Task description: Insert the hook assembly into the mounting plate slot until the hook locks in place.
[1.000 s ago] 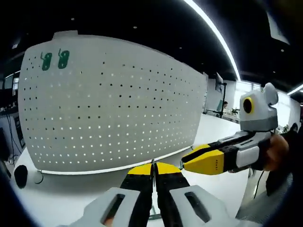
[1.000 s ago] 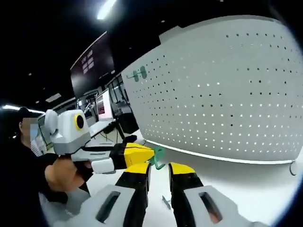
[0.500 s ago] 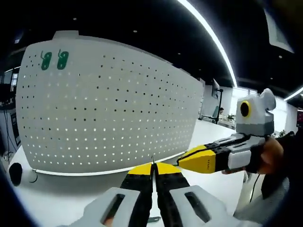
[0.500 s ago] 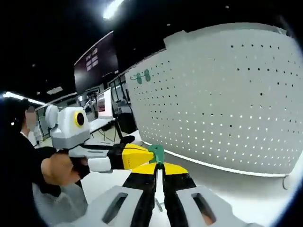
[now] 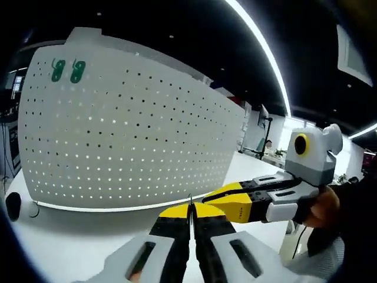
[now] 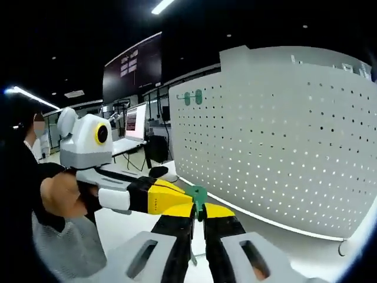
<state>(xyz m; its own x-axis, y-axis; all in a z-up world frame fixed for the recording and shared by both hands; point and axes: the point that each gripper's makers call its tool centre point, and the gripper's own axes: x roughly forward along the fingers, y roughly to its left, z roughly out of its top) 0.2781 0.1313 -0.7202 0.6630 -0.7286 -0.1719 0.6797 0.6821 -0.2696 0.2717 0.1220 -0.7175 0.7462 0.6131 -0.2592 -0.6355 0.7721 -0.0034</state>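
The white pegboard mounting plate (image 5: 129,130) stands upright on the table, with two green hooks (image 5: 68,71) in its top corner. It also stands at the right of the right gripper view (image 6: 283,141), with those hooks (image 6: 192,98) on it. A green hook assembly (image 6: 199,196) is held in the air in front of the plate. My right gripper (image 6: 199,207) is shut on it from below. My left gripper (image 6: 187,197) comes in from the left, its tip against the same piece. In the left gripper view, the left gripper (image 5: 190,206) is shut, a thin metal sliver showing between its tips. The right gripper (image 5: 207,199) meets it from the right.
The white table (image 5: 70,242) runs along the plate's foot. A dark round object (image 5: 12,203) lies near the plate's left end and a cable (image 6: 341,247) at its other end. Monitors (image 6: 134,121) stand behind. A person's hands (image 6: 62,194) hold the grippers.
The right gripper was open around the green hook assembly one second ago and has since shut on it. Both cameras have drifted slightly relative to the plate.
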